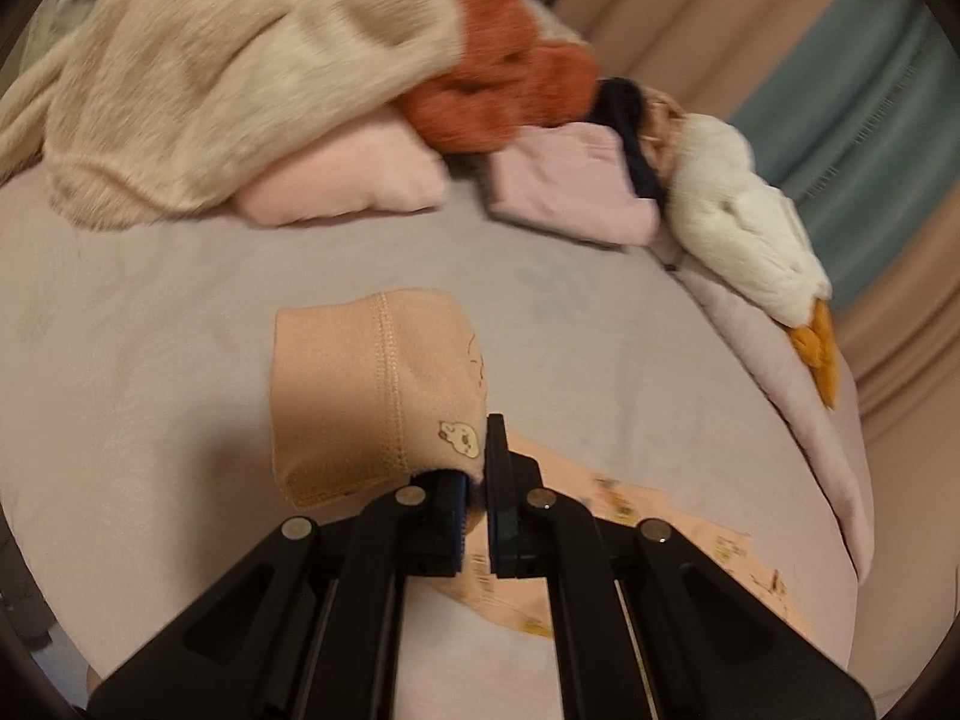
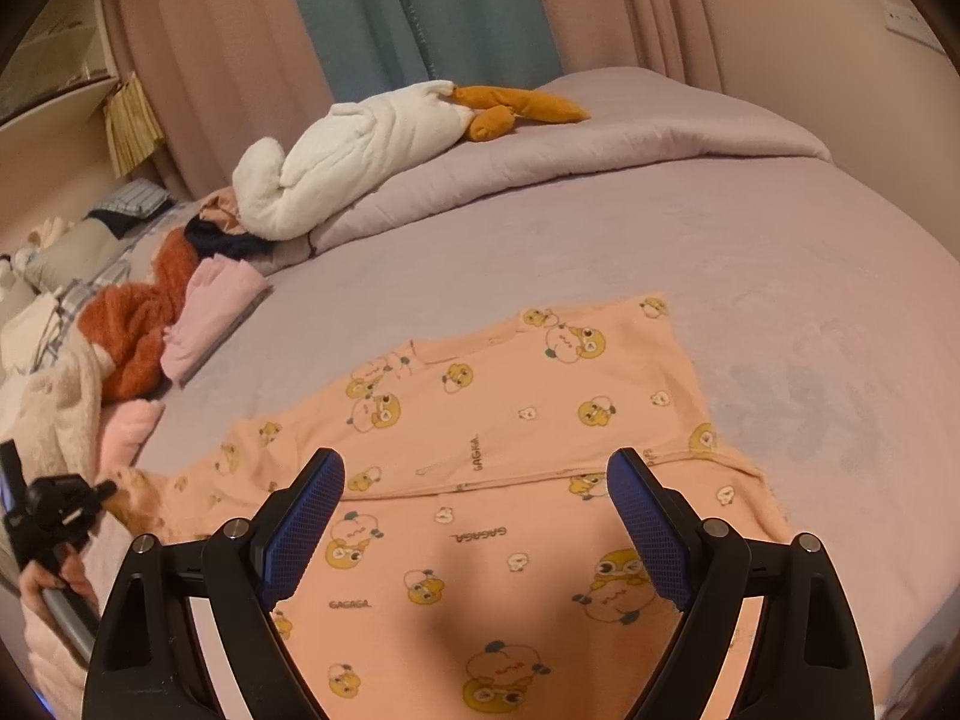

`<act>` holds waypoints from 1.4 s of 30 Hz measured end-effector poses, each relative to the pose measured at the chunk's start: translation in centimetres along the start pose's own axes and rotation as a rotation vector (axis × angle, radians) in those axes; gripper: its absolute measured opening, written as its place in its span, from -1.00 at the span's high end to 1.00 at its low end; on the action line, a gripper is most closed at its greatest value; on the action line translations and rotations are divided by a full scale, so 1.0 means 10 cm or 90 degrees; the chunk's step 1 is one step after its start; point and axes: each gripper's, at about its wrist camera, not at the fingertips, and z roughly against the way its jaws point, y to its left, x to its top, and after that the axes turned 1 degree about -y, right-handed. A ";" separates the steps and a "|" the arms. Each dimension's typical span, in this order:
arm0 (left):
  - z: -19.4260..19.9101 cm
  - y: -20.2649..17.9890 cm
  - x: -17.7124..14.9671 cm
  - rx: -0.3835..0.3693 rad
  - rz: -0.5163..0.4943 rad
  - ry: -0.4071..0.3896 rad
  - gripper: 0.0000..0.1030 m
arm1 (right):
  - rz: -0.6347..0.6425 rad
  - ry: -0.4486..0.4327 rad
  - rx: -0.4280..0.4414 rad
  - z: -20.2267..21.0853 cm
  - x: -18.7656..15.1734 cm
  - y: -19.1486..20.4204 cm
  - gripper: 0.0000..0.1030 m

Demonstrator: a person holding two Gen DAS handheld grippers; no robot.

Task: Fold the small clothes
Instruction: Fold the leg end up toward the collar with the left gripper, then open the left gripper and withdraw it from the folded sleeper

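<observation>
Pink and teal curtains (image 2: 336, 18) hang behind a wide bed (image 2: 780, 276) covered with a pale lilac sheet, and a folded blanket of the same colour (image 2: 540, 168) lies along its far side. On this blanket rests a long white plush goose (image 2: 366, 150) with orange feet. At the left of the bed there is a heap of clothes: a big beige fluffy garment (image 1: 228, 60), a rust-orange knit (image 1: 504, 90), folded pink pieces (image 1: 348, 180) and something dark. Nearer, a peach pyjama top (image 2: 510, 420) printed with yellow cartoon figures is spread flat on the sheet, just in front of the right gripper (image 2: 477, 528). That gripper hovers over the lower part of the top with its jaws wide apart and nothing between them. The left gripper (image 1: 477, 504) has its jaws closed on a sleeve or corner of the same top and holds it lifted off the sheet, so the plain inner side with a seam faces the left wrist camera. In the right wrist view, a hand (image 2: 54, 582) holding this left gripper is seen at the left edge.
</observation>
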 end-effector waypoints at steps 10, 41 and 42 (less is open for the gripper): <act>0.23 -0.85 -0.18 -0.095 -0.113 0.001 0.93 | -0.028 -0.020 0.000 0.11 0.03 -0.20 -0.73; -0.47 -2.19 -1.68 -0.162 -0.361 0.210 0.92 | -0.099 -0.002 -0.058 0.21 -0.09 -0.88 -0.73; -0.51 -2.19 -1.72 -0.158 -0.364 0.216 0.92 | -0.100 0.000 -0.059 0.20 -0.09 -0.89 -0.73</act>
